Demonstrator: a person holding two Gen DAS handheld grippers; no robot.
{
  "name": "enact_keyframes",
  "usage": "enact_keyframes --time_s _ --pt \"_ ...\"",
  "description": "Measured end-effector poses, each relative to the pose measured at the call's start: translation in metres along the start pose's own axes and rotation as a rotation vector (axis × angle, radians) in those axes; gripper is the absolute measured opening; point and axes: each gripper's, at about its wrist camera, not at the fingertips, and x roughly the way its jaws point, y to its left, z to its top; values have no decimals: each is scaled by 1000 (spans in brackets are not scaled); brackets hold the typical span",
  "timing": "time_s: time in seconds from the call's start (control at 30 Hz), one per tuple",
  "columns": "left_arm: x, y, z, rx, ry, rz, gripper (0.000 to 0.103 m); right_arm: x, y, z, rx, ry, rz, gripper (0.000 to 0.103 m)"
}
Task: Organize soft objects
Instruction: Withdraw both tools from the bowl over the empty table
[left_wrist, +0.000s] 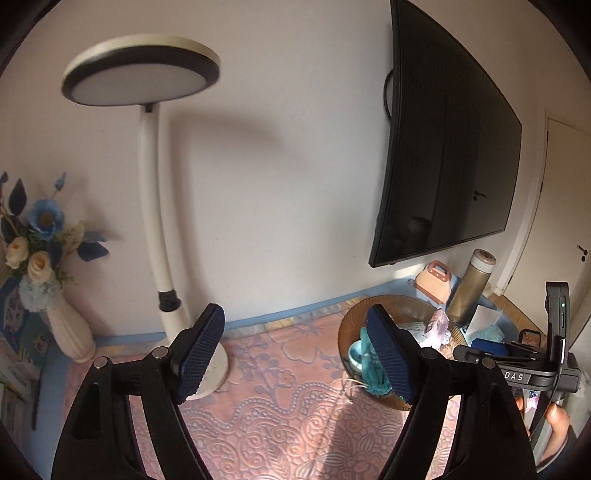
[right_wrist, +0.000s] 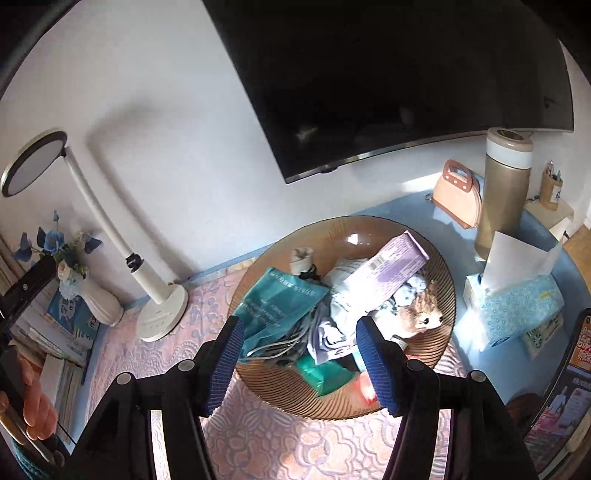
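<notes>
A brown ribbed glass bowl (right_wrist: 295, 402) on the pink embossed cloth holds a heap of things. In it lie a teal pouch (right_wrist: 277, 306), a purple box (right_wrist: 391, 266), a white cloth (right_wrist: 343, 295), grey cables, a green packet (right_wrist: 325, 373) and a small brown-and-white plush animal (right_wrist: 421, 310). My right gripper (right_wrist: 300, 325) is open over the bowl's near side, with nothing pressed between its blue pads. My left gripper (left_wrist: 293, 314) is wide open and empty above the cloth, just left of the bowl (left_wrist: 347, 332). A teal item (left_wrist: 369, 365) hangs at the bowl's near rim.
A white desk lamp (left_wrist: 155, 221) and a vase of blue flowers (left_wrist: 70, 332) stand at the back left. A dark screen (left_wrist: 443, 147) hangs on the wall. Right of the bowl are a gold flask (right_wrist: 506, 192), a peach purse (right_wrist: 456, 199) and a tissue box (right_wrist: 517, 306).
</notes>
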Motion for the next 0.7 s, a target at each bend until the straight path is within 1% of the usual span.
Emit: enact_keyframes --time_s 0.1,0.13,0.17,0.2,0.3,0.43,0.5,0.57,0.6,0.7 --pt "-46 27 -5 -42 -73 62 92 -1 37 -12 -82 -15 -8 63" --pt "-59 36 -10 -61 -91 69 93 0 48 -17 -98 -12 8 64" --pt "-68 44 -15 -77 -102 76 93 2 58 -22 -107 -4 33 68" --pt "-75 51 -20 -91 -106 85 93 5 69 -28 -113 7 61 74" --pt "-80 68 -41 -112 -79 113 93 18 100 -43 -130 41 118 77" --pt "-67 88 -75 -143 -29 166 97 41 134 -58 -183 72 117 77" --pt "-56 93 -98 -143 -25 237 100 55 146 -67 -206 90 105 77" --pt "-39 93 -121 -114 -15 311 100 71 153 -76 -231 107 83 77" --pt "-26 95 -134 -103 7 331 100 80 156 -82 -252 110 57 77" --pt "15 101 -166 -117 104 343 100 104 167 -104 -380 101 -84 77"
